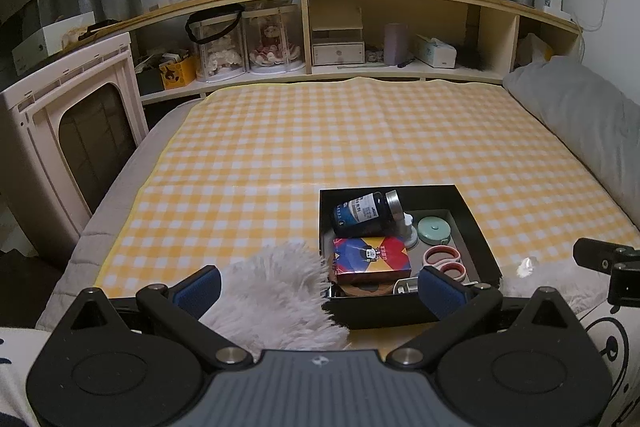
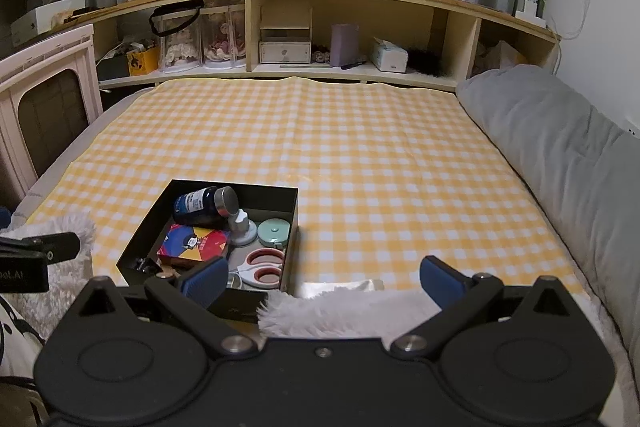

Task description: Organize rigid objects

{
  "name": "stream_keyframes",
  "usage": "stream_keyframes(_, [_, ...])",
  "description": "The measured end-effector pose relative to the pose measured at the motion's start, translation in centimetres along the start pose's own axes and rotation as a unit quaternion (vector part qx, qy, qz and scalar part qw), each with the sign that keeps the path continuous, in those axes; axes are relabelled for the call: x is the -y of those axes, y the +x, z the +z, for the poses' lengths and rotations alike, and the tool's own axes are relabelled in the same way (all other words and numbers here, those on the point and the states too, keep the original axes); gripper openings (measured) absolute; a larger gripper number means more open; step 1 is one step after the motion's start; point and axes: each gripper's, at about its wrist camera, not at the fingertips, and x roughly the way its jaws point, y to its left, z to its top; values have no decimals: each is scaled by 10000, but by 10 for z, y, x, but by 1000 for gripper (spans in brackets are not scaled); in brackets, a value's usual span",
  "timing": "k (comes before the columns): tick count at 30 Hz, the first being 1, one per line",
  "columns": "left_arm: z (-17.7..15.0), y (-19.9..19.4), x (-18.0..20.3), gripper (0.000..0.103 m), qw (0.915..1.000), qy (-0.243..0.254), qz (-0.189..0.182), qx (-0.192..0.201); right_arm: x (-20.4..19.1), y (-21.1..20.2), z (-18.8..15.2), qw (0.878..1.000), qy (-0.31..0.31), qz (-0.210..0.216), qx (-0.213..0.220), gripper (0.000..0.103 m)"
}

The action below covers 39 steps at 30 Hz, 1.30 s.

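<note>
**Both grippers wide and empty over a full box**

The right gripper [image 2: 320,281] has its jaws spread wide, with nothing between the blue pads [image 2: 202,281]. The left gripper [image 1: 318,287] is also wide and empty. Both point down and forward at the near edge of the checked cloth [image 1: 320,131].

The black box [image 2: 294,223] sits on the cloth near the front, and the rigid things are already inside it: a dark bottle [image 2: 204,205] lying on its side at the back, a colourful card box [image 2: 192,245], a round tape measure [image 2: 274,231] and scissors [image 2: 262,267] by the right wall. No loose item is seen on the cloth, so I judge the sorting nearly finished.

If anything remains, it is to straighten the bottle or move the box. For that, come from above, keep the pads clear of the box walls, and close slowly. The fluffy fabric [image 1: 276,291] lies just beside the box, so it should not get caught.
</note>
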Motion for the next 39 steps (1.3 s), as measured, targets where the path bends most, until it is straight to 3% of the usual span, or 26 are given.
stream_keyframes(39, [0, 0, 1, 103, 10000, 66, -55, 51, 0, 1, -1, 10000, 40, -11, -12, 103])
